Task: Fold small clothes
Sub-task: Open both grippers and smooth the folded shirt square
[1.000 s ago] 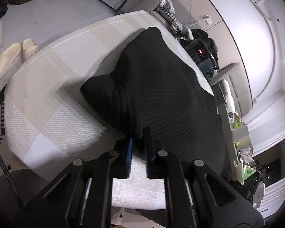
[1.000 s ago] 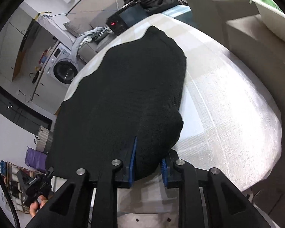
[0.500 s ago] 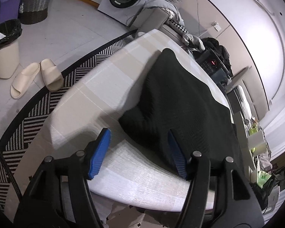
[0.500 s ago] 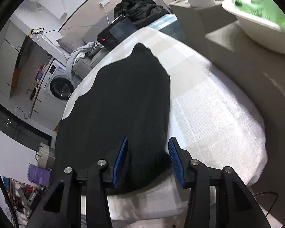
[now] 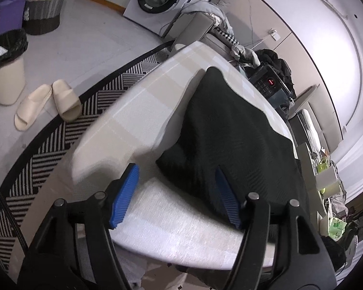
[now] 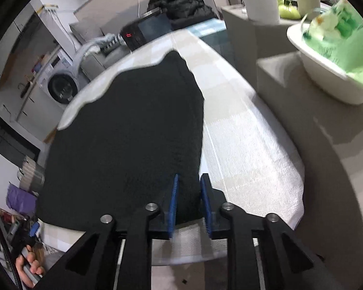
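On the bench (image 5: 181,220) the black garment (image 6: 133,130) lies spread flat. Your right hand-held gripper (image 6: 189,204) pinches its near corner; the left hand-held gripper (image 5: 175,193) hangs spread, holding nothing. Lift one-sided and the cloth may drag, bunch, or slip free.

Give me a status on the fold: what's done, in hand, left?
Done: the black garment lies spread on the round table; no crease visible. In hand: right gripper is pinching its near edge; left gripper is open, straddling the near-left corner, not gripping. Left: apparently the whole fold, starting with the left grasp.
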{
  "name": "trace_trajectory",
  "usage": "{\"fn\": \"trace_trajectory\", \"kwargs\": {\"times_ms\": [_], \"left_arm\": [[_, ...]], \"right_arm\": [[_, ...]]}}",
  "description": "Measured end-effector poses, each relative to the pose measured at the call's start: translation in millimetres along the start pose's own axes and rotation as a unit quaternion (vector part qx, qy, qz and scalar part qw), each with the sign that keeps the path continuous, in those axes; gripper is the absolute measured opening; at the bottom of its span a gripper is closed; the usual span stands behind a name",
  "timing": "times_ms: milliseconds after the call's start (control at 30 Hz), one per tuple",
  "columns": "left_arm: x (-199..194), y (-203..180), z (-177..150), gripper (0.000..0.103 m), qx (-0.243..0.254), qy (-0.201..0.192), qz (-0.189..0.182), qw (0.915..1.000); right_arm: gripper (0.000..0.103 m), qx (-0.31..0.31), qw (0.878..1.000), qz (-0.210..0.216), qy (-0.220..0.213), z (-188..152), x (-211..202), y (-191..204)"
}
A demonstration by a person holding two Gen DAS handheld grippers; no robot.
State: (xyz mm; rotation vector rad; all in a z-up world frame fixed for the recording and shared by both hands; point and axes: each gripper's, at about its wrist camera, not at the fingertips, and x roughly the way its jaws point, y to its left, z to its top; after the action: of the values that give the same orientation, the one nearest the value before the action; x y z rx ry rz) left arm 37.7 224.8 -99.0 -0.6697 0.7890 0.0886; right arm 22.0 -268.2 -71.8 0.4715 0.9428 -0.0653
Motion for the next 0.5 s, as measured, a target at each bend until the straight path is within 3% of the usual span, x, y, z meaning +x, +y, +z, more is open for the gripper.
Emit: {"fn": "trace_trajectory", "kwargs": {"times_ms": [67,200,300,333,400,433,467,500], "left_arm": [[3,-13,11,0.063,0.019,-0.004,-0.005,0.9998],[34,-37,31,0.064,0.056,0.027,-0.01,0.998],[63,-45,37,0.061,0.063,0.06,0.014,0.9961],[72,-46,37,0.056,0.062,0.069,0.015,0.9956],[82,-47,36,0.024,0.064,0.068,0.017,0.9955],[82,-49,35,0.019,0.072,0.058,0.018,0.9956],[80,-51,35,0.005,0.081,0.049,0.013,0.9954],[76,-55,35,0.003,0.093,0.038,0.011,0.9948]], "right_arm": [[0.045,-0.013,1.0,0.008,-0.018,2,-2,6],[0.047,-0.057,0.998,0.029,-0.023,9,14,30],[0.055,-0.075,0.996,0.037,-0.029,15,35,42],[0.055,-0.08,0.996,0.038,-0.028,17,45,45],[0.055,-0.085,0.995,0.042,-0.026,21,55,47],[0.055,-0.089,0.995,0.044,-0.027,22,64,48],[0.055,-0.095,0.994,0.048,-0.029,21,73,48],[0.055,-0.101,0.993,0.048,-0.028,18,77,50]]}}
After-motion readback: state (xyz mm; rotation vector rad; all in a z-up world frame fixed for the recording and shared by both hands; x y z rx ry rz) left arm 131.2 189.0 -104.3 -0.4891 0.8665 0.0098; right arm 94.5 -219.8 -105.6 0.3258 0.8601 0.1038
